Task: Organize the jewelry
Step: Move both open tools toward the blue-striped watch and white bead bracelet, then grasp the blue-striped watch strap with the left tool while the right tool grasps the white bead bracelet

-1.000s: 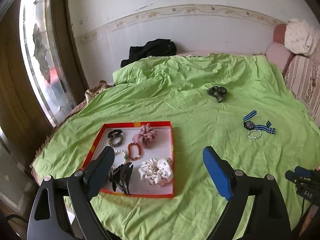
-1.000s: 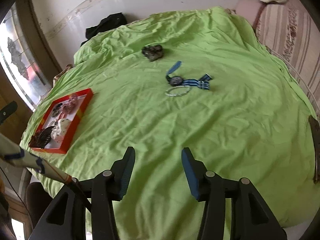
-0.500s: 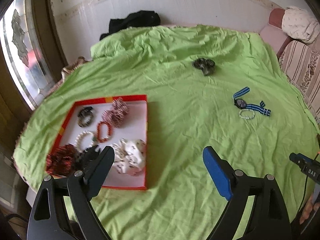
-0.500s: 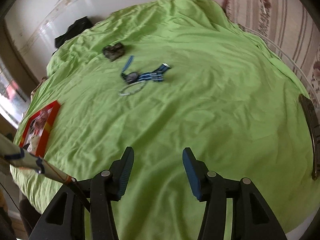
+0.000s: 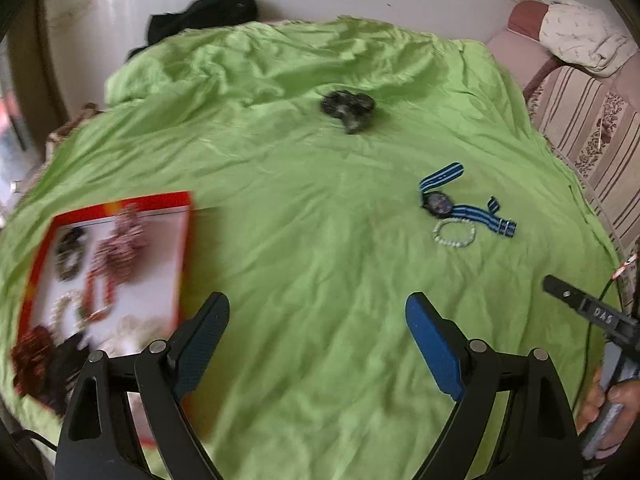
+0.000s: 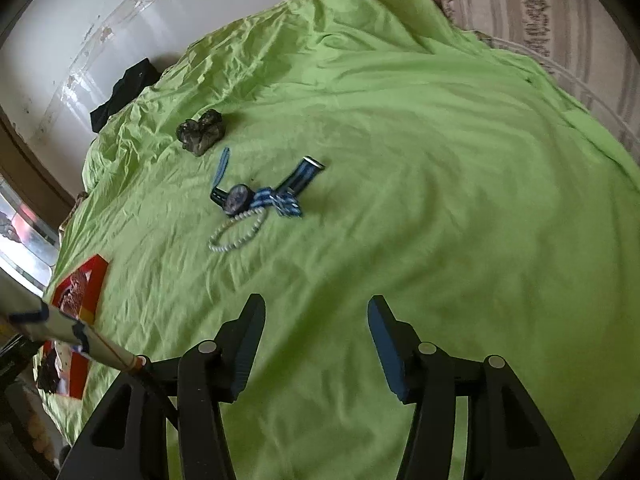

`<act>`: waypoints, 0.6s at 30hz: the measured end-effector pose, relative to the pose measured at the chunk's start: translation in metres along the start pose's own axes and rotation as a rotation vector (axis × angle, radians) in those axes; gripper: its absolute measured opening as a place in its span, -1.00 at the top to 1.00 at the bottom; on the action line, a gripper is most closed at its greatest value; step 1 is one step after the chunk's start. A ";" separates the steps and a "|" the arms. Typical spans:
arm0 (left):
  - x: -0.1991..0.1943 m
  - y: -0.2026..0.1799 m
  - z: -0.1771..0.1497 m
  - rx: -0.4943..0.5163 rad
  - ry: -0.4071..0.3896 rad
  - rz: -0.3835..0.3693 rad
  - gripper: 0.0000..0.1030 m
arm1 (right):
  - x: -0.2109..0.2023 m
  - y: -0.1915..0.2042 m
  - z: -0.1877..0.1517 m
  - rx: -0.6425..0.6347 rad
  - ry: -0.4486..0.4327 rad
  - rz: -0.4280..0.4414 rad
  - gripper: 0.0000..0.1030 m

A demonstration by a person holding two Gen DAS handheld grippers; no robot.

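Observation:
On the green bedspread [image 5: 320, 248] lie a watch with a blue striped strap [image 5: 440, 203] [image 6: 240, 196], a pale bead bracelet [image 5: 454, 233] [image 6: 236, 234] touching it, and a dark scrunchie [image 5: 349, 109] [image 6: 201, 131] farther back. A red-rimmed tray [image 5: 120, 204] [image 6: 94, 276] at the left holds several scrunchies, bracelets and a black claw clip. My left gripper [image 5: 318, 322] hovers open over bare spread between tray and watch. My right gripper [image 6: 316, 322] hangs nearer than the watch, its jaws opening with nothing between them.
A black garment [image 5: 200, 16] lies at the bed's far edge by the white wall. A striped sofa [image 5: 592, 120] with a pale cloth [image 5: 580, 36] stands at the right. A hand [image 5: 608, 404] holds the other gripper's handle at the lower right of the left wrist view.
Both grippers moved right and down over the bed. The tray slid toward the left edge in both views; the watch and bracelet came closer. The right jaws widened a little.

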State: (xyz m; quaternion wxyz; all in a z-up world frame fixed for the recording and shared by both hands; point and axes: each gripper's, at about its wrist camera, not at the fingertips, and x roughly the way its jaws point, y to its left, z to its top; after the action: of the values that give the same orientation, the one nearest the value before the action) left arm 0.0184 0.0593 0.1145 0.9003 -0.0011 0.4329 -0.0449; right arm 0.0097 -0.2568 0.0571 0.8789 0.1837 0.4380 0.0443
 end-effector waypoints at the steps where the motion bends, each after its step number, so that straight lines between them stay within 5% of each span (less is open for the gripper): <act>1: 0.007 -0.003 0.005 0.004 0.002 -0.006 -0.67 | 0.006 0.003 0.004 -0.002 0.003 0.014 -0.12; 7: 0.046 -0.009 0.037 -0.003 0.016 -0.043 -0.51 | 0.057 0.027 0.026 -0.017 0.048 0.089 -0.12; 14: 0.079 0.007 0.062 -0.119 0.041 -0.097 -0.51 | 0.103 0.045 0.046 0.000 0.047 0.040 -0.13; 15: 0.084 0.005 0.065 -0.116 0.040 -0.096 -0.51 | 0.107 0.051 0.047 -0.029 0.053 0.006 -0.07; 17: 0.094 -0.004 0.071 -0.091 0.043 -0.099 -0.51 | 0.111 0.062 0.045 -0.106 0.050 -0.089 0.46; 18: 0.099 -0.009 0.074 -0.079 0.050 -0.107 -0.51 | 0.110 0.066 0.041 -0.150 0.047 -0.118 0.57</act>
State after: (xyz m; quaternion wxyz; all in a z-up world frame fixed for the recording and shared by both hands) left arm 0.1369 0.0394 0.0839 0.8849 -0.0585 0.4558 -0.0759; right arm 0.1147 -0.1810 0.0210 0.8807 0.0900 0.4640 0.0296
